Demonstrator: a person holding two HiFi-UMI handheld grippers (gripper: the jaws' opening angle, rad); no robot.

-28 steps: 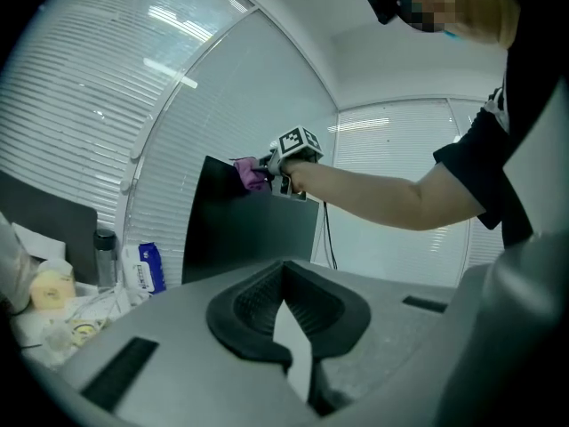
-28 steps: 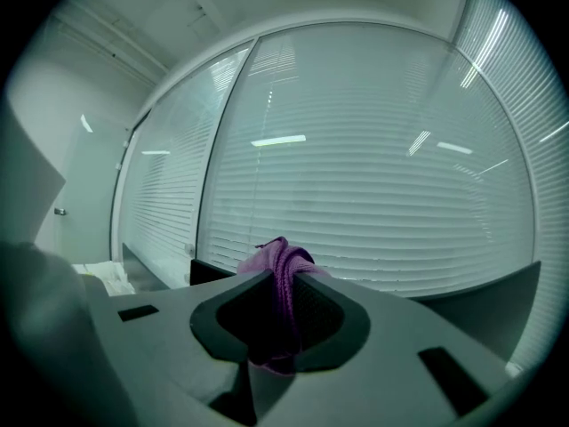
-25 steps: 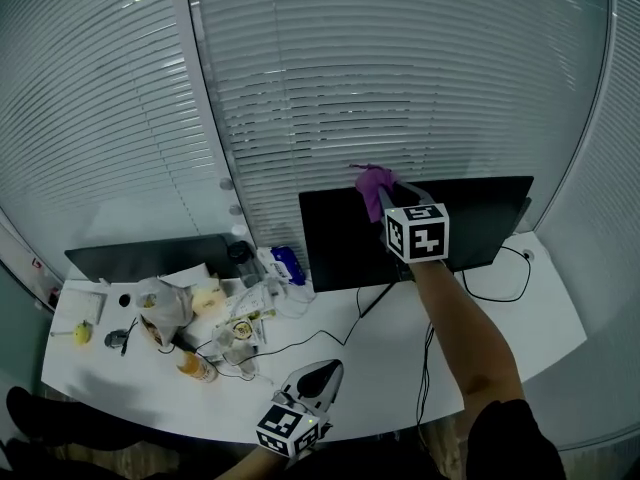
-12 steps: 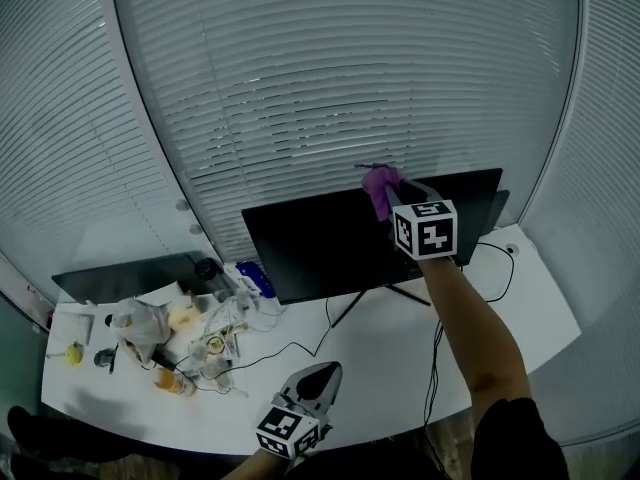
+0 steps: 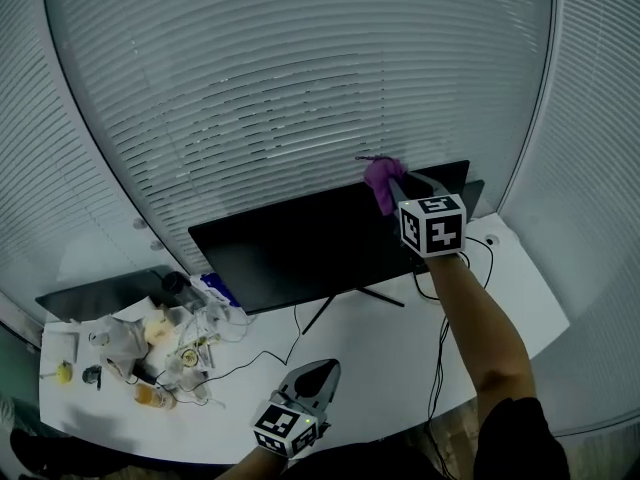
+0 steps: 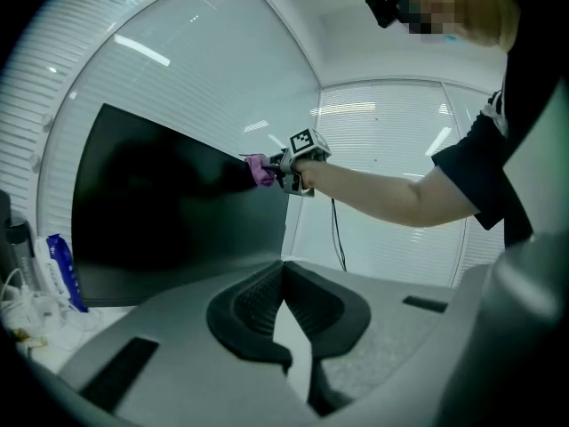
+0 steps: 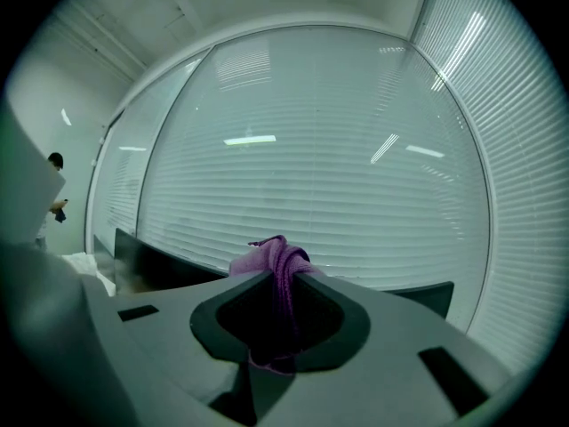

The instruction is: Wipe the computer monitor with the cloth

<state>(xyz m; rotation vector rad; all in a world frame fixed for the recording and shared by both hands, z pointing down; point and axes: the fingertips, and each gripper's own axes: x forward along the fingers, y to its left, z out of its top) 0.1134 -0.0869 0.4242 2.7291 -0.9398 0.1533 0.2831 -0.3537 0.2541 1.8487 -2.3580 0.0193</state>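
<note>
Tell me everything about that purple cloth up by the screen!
The cloth is purple and looks soft. It is bunched into folds, not spread flat. The right gripper has its jaws shut on it, with a tuft poking out past them and a bit hanging below. It is up at the top edge of the black monitor, near its right end.

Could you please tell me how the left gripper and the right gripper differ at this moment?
The right gripper is clamped on the purple cloth; the left gripper is shut on nothing. The right gripper is up at the top edge of the monitor; the left gripper hangs low, apart from the monitor. Both carry a marker cube.
</note>
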